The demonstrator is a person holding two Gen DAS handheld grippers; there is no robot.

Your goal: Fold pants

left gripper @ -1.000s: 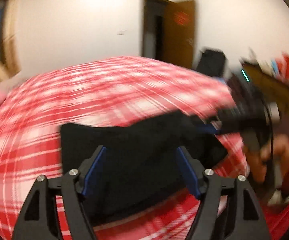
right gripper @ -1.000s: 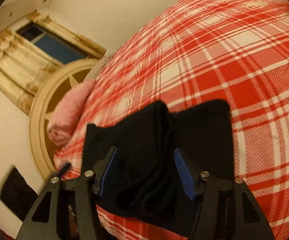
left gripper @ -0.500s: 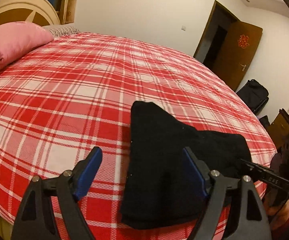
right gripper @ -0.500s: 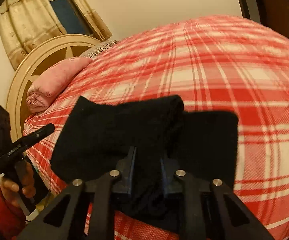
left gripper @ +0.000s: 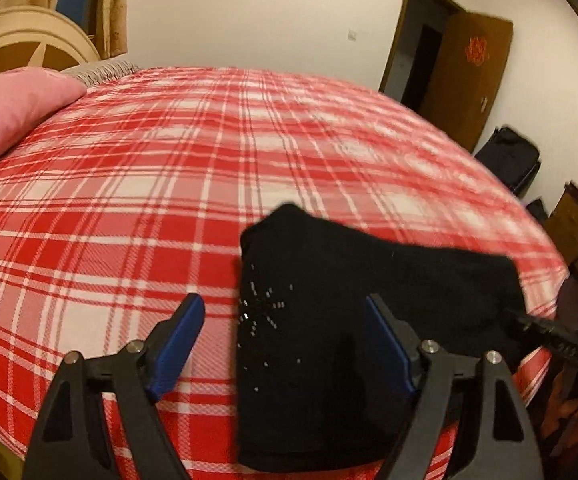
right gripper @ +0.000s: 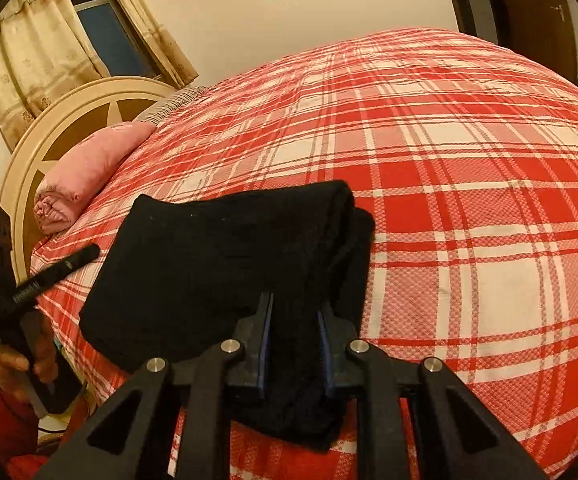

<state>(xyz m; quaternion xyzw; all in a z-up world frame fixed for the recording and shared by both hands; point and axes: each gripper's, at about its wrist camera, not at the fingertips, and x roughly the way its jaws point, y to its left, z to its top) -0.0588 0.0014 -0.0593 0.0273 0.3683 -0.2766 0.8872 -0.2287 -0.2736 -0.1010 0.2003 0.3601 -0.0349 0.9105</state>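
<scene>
A bed (left gripper: 169,184) covered by a red and white checked sheet (right gripper: 469,208) carries folded black pants (left gripper: 329,340) at lower centre of the left wrist view and a pink pillow (left gripper: 13,108) at its upper left, by the headboard (right gripper: 49,136).

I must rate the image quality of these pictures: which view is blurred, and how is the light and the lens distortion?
Left wrist view: slightly smeared, the plaid bedcover soft far off. Right wrist view: sharper, the weave clear. Both: warm indoor light, fisheye bulges the bed, dark corners; the black pants show almost no detail.
</scene>
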